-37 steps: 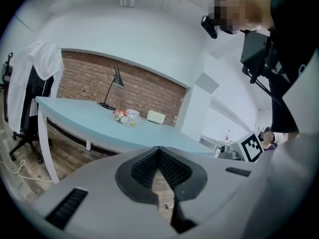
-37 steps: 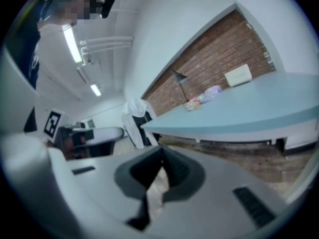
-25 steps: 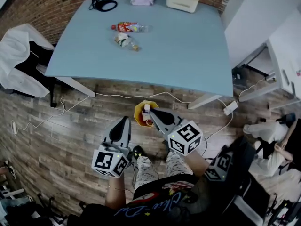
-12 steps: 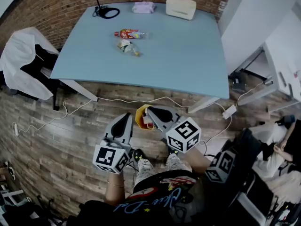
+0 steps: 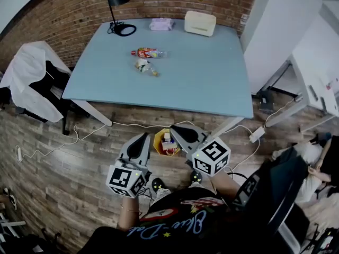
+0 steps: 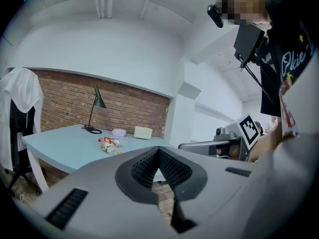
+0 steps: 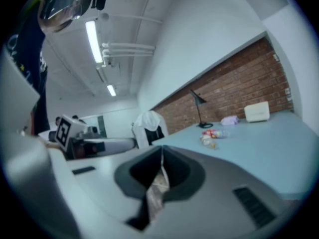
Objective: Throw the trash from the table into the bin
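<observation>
Two pieces of trash lie on the light blue table: a red-labelled bottle and a crumpled clear bottle just in front of it. A small yellow bin holding some rubbish stands on the wood floor in front of the table. My left gripper is shut and empty, left of the bin. Over the bin's right edge, my right gripper is also shut with nothing in it. Both bottles show far off in the left gripper view and the right gripper view.
At the table's back stand a black desk lamp, a pink packet and a cream box. A chair with a white coat is at the left. Cables cross the floor. White cabinets stand at the right.
Both grippers have risen a little, still shut. The head view has tilted up, so the table sits lower in frame and the lamp shows.
</observation>
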The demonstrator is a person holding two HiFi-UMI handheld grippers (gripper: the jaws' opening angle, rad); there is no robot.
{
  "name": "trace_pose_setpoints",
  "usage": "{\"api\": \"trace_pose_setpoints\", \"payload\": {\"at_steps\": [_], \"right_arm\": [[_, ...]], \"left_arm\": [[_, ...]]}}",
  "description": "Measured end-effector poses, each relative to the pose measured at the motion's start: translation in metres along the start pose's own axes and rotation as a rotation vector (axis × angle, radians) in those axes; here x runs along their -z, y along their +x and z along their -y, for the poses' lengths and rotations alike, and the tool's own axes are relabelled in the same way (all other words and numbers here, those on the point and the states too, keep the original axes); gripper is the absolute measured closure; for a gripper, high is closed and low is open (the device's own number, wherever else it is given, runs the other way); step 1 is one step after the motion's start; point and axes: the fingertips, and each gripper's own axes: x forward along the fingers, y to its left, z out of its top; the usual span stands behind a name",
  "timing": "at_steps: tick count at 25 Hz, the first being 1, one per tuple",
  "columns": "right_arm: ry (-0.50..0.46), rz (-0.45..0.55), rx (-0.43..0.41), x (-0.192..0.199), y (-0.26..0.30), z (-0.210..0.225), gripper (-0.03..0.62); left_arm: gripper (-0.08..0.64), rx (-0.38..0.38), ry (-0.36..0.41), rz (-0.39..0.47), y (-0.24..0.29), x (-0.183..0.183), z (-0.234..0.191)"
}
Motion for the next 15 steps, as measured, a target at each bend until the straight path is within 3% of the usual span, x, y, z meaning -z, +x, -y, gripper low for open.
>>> {"api": "trace_pose_setpoints", "payload": {"at_steps": [6, 15], "right_arm": [[-0.037, 0.039, 0.042, -0.017, -0.01, 0.0, 0.584], [-0.061, 0.095, 0.088, -0.028, 0.008, -0.024, 0.584]], "left_arm": [[0.552, 0.027, 0.058, 0.019, -0.006, -0.013, -0.003], [0.552, 0.03, 0.09, 0.012, -0.036, -0.017, -0.044]]}}
